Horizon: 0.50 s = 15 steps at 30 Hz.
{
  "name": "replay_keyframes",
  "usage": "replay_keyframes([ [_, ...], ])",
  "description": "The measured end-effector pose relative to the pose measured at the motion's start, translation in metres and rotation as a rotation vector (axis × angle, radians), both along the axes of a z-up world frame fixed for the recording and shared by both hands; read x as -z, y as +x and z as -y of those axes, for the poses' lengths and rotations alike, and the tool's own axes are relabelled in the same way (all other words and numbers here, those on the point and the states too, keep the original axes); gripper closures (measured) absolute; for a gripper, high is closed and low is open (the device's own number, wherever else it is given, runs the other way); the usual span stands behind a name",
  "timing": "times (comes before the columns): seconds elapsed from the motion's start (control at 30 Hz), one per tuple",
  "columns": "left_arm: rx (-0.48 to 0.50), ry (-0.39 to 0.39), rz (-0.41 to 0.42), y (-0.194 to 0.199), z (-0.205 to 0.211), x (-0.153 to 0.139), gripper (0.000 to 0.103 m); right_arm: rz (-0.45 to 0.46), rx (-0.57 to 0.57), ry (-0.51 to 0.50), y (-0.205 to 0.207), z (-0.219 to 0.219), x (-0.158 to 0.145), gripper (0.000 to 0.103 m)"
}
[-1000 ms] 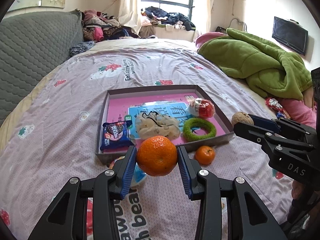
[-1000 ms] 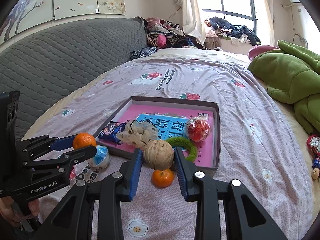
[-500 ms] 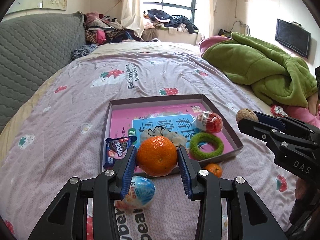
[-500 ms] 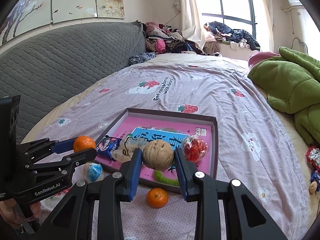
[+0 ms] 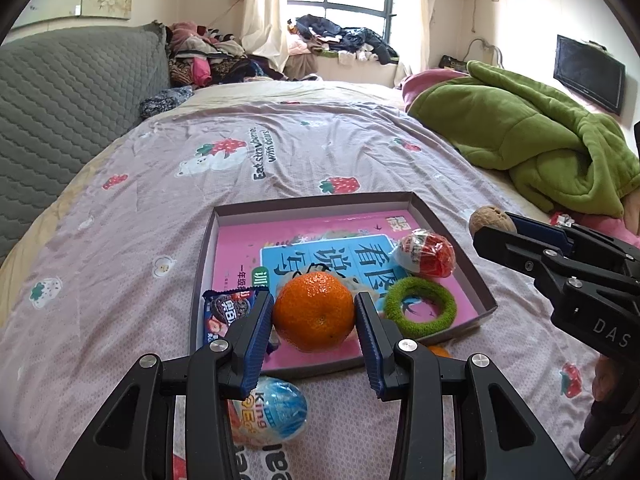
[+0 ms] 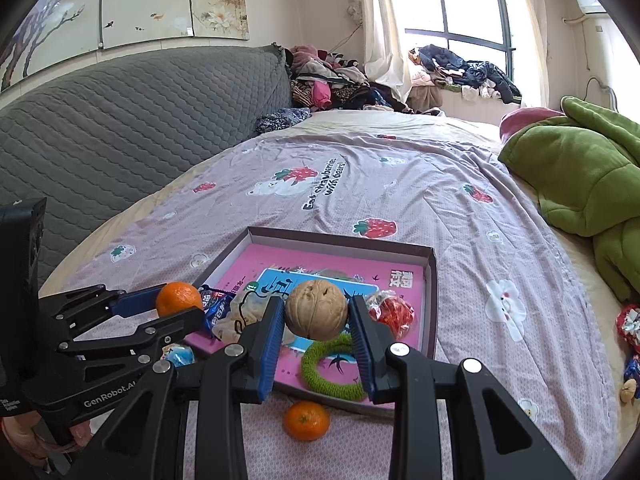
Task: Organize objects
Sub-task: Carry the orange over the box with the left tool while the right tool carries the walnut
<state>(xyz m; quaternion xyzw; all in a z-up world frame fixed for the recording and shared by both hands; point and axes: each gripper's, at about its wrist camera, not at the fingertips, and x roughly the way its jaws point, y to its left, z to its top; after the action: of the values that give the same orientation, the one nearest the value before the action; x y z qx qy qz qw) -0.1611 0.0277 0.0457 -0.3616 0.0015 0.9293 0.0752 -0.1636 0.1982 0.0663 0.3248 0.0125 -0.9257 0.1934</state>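
My left gripper is shut on an orange tangerine, held above the near edge of the shallow cardboard tray. My right gripper is shut on a tan walnut over the same tray. The tray holds a pink book, a red-and-white foil egg, a green fuzzy ring, a cream scrunchie and a cookie packet. A second small tangerine and a blue foil egg lie on the bedspread in front of the tray.
The tray rests on a lilac strawberry-print bedspread. A green blanket is heaped at the right, a grey quilted headboard rises at the left, and clothes pile up by the window. Candy wrappers lie at the bed's right edge.
Both grippers have moved forward over the tray with their fruit and nut still held. The loose tangerine and blue egg now sit closer under the fingers.
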Motion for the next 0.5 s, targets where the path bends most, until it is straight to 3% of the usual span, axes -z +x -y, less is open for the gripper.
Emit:
replay_keyframes([
  [0.23,-0.022,-0.014,0.003,-0.013,0.004,0.001,0.06,-0.009,-0.005,-0.003,-0.011,0.0,-0.002,0.07],
  [0.5,-0.051,0.023,0.008,-0.034,0.018,-0.006,0.06,-0.011,0.004,-0.011,-0.018,-0.004,0.0,0.07],
])
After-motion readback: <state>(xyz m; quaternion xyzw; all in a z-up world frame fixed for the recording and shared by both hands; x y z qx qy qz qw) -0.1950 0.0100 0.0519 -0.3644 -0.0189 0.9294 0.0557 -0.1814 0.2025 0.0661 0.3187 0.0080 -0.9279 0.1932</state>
